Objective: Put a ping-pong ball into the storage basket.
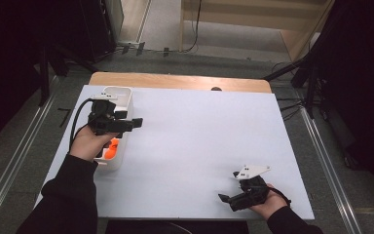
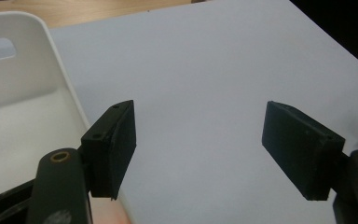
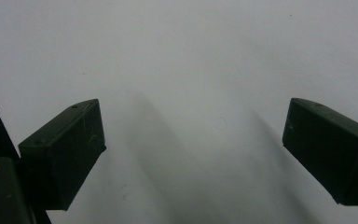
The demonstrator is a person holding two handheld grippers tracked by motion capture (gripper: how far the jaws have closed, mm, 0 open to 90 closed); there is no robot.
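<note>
beside white bin (image 1: 122,105) edge, left claw (image 1: 137,122) open, empty.

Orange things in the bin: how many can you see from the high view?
1: an orange object in the white bin, near end, beside the left gripper. More may be hidden.
</note>
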